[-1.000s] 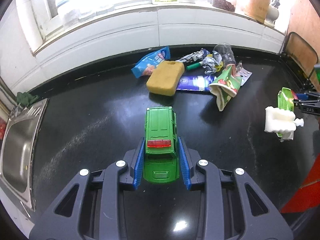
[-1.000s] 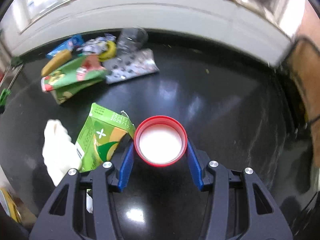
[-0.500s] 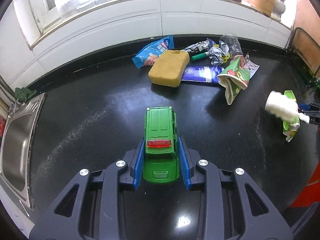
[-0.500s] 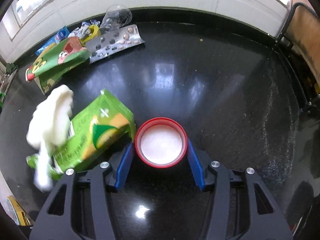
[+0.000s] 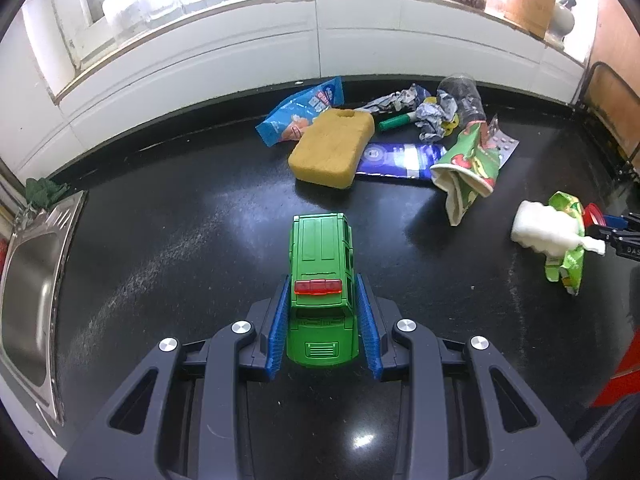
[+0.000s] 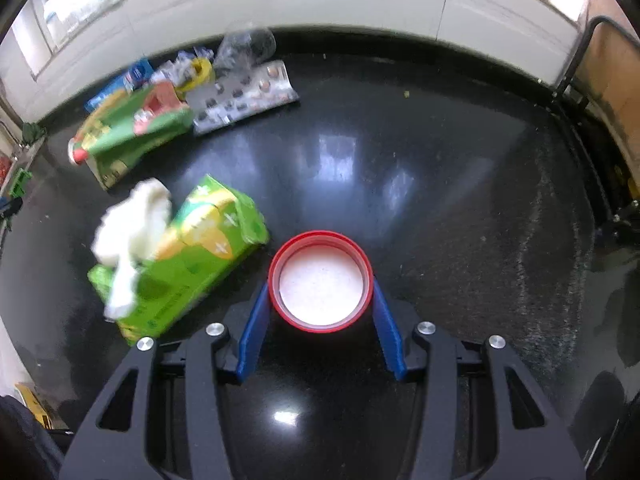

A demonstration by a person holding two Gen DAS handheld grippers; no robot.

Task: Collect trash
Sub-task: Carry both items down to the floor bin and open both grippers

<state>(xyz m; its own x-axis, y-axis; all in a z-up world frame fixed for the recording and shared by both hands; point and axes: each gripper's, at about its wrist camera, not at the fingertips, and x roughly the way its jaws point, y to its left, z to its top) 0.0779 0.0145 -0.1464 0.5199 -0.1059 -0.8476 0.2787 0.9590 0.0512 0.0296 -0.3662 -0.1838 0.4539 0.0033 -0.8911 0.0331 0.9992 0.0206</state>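
Both grippers tip steeply down over the black counter [image 5: 168,240]. Left gripper [image 5: 323,312] is clamped on the green toy car [image 5: 322,280], blue pads pressing its flanks, long axis running straight out from the fingers toward the yellow sponge [image 5: 332,148]. Right gripper [image 6: 320,300] straddles the red-rimmed lid [image 6: 321,282], jaws closing, pads at its rim, face up. Just left of the lid lies the green carton [image 6: 192,256], tilted, white tissue [image 6: 128,232] on it.

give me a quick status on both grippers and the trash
Left gripper shut on green toy car. Right gripper closing round red lid. Green carton with white tissue beside it; nothing blocking.
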